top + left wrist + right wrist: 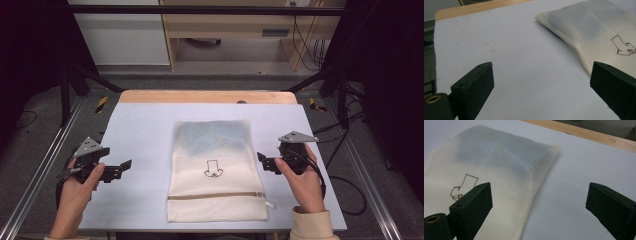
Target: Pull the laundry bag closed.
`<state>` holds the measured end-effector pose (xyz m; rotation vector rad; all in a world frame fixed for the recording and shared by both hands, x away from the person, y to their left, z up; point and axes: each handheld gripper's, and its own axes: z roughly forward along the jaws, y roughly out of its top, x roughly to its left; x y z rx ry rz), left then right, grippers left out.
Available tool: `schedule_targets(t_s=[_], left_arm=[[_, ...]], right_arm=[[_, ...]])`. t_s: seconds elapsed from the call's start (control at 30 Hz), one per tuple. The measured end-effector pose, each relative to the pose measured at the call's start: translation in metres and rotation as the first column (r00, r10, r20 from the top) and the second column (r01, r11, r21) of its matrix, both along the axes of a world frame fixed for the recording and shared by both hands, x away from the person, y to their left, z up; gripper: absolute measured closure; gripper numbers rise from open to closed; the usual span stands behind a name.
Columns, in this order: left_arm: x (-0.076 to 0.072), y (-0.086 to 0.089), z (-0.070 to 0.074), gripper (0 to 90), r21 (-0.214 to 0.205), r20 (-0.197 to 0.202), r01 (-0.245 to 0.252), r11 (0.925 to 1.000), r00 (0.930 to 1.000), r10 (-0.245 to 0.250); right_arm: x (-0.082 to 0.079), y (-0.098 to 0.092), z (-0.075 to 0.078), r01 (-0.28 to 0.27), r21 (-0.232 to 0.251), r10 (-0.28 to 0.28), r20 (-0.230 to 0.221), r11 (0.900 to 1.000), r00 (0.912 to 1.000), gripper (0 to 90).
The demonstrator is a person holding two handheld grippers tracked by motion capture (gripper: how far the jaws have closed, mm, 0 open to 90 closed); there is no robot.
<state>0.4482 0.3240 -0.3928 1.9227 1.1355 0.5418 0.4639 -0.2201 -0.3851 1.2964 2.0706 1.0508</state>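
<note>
A cream mesh laundry bag (216,172) lies flat in the middle of the white table (142,125). Its zipper (215,196) runs across near the front end, and a small line drawing (212,169) marks its middle. Something blue-grey shows through the mesh at the far end (212,136). My left gripper (124,169) is held open left of the bag, apart from it, jaws pointing at it. My right gripper (263,162) is open close to the bag's right edge. In the left gripper view, the left gripper (541,72) faces the bag (594,27). In the right gripper view, the right gripper (539,190) straddles the bag's edge (499,162).
A wooden strip (207,96) borders the table's far edge. Metal rails (47,165) run along both sides of the table on the floor. Cables (345,150) lie on the floor to the right. A shelf unit (230,30) stands behind.
</note>
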Motion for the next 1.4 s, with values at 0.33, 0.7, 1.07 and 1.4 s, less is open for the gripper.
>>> schedule_targets(t_s=[0.33, 0.7, 1.07, 1.4], left_arm=[[0.001, 0.023, -0.008, 5.5, -0.006, 0.003, -0.059, 0.9982, 0.9982, 0.059], [0.004, 0.040, -0.025, 5.5, -0.012, -0.006, -0.111, 0.9938, 0.9939, 0.110], [0.010, 0.038, -0.044, 5.5, 0.025, -0.009, -0.100, 0.9946, 0.9949, 0.101], [0.018, 0.027, -0.065, 5.2, 0.116, -0.015, -0.052, 0.9919, 0.9984, 0.054]], right_arm=[[-0.003, -0.029, -0.004, 0.054, 0.023, -0.054, 0.002, 0.9983, 0.9985, 10.6], [-0.003, -0.053, -0.021, 0.114, 0.020, -0.114, -0.024, 0.9933, 0.9932, 10.4], [-0.001, -0.063, -0.039, 0.152, 0.016, -0.152, 0.006, 0.9883, 0.9884, 10.2], [0.001, -0.068, -0.067, 0.188, 0.000, -0.188, 0.062, 0.9821, 0.9802, 10.7]])
